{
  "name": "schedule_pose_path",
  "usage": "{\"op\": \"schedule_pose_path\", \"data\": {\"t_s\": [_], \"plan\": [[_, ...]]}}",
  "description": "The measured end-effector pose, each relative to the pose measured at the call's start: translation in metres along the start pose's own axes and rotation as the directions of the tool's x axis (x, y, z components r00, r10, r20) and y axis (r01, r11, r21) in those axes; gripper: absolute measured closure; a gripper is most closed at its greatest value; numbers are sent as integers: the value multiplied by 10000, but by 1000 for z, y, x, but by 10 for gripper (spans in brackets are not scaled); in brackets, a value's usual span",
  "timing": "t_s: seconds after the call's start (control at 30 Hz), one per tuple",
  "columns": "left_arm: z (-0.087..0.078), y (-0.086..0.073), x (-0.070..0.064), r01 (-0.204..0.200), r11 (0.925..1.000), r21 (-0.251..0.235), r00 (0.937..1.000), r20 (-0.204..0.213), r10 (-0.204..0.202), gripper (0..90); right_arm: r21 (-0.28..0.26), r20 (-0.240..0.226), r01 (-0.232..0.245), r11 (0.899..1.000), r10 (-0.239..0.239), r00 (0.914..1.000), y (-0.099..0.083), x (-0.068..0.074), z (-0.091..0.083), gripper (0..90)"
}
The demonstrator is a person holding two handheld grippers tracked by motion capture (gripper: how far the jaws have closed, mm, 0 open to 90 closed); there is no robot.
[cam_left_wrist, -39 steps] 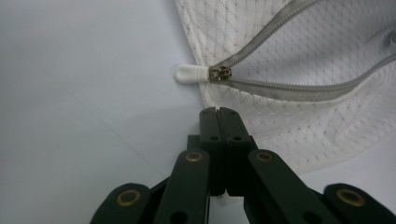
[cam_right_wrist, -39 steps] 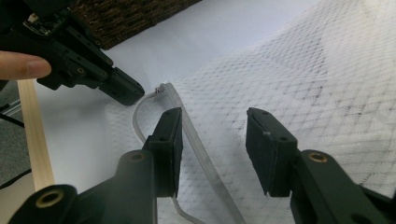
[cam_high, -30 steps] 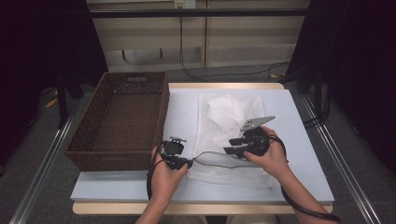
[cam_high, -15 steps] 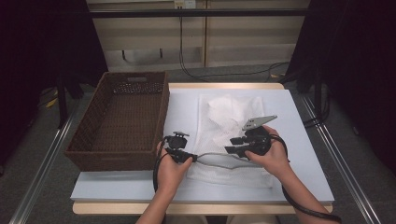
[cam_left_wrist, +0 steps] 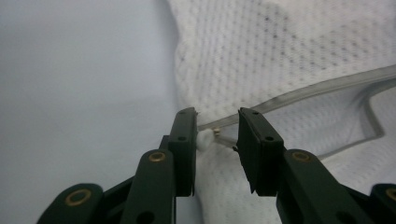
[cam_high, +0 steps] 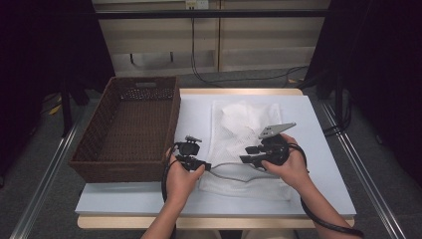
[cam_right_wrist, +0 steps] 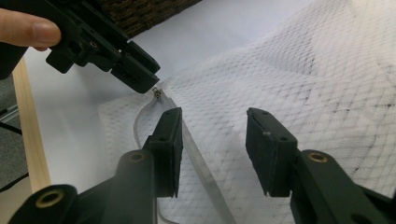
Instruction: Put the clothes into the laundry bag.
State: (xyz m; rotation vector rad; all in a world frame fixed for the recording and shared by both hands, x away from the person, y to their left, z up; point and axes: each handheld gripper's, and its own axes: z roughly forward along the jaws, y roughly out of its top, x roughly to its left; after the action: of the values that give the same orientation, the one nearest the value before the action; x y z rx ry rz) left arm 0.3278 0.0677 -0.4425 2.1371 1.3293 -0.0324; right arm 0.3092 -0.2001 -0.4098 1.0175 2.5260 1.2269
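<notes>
No brand, label or writing can be read on anything here. The white mesh laundry bag [cam_high: 244, 144] lies flat on the pale table [cam_high: 318, 149], its near edge toward the person, with a grey zipper band [cam_high: 234, 169] curving across its lower part. The left gripper [cam_left_wrist: 215, 135] sits at the bag's near left corner, its jaws a little apart with the small metal zipper pull [cam_left_wrist: 217, 134] and a white bead between them; the jaws are not closed down on the pull, so it is released rather than clenched. The right gripper [cam_right_wrist: 212, 140] hangs over the mesh just beside the zipper band, jaws spread wide and holding nothing. In the right gripper view the left gripper's black tips meet the pull at the end of the band, with a fingertip [cam_right_wrist: 30, 28] at the upper left. Compared with a second ago, the left hand [cam_high: 181, 177] has shifted slightly right, toward the bag's corner, while the right hand [cam_high: 291, 167] has stayed close to where it was; the bag itself has not moved. A brown wicker basket [cam_high: 94, 149] stands at the table's left, touching its edge. Beyond the table are light wooden cabinet fronts, dark cables running down to the grey floor, and metal rails along both sides.
</notes>
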Motion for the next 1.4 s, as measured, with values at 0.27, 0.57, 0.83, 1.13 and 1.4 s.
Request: {"op": "schedule_pose_path", "data": {"t_s": [0.27,0.57,0.83,1.13,1.4], "plan": [[4,4,-15,-465,9989,59,9983,350,463,650,-27,-15,-32,10000,32,10000,0,0,1,564],[-7,-13,2,-460,9987,207,9983,-361,468,574,66,-204,-294,9995,295,9994,1,6,7,567],[1,-27,7,-652,9963,560,9976,-205,665,616,199,-289,-237,9995,242,9993,5,15,15,555],[3,-29,5,-241,9971,725,9994,-246,259,811,361,-585,-285,9989,306,9978,7,25,26,550],[0,-30,7,28,9958,920,10000,-41,-25,900,680,-898,-494,9965,554,9944,11,39,44,551]]}}
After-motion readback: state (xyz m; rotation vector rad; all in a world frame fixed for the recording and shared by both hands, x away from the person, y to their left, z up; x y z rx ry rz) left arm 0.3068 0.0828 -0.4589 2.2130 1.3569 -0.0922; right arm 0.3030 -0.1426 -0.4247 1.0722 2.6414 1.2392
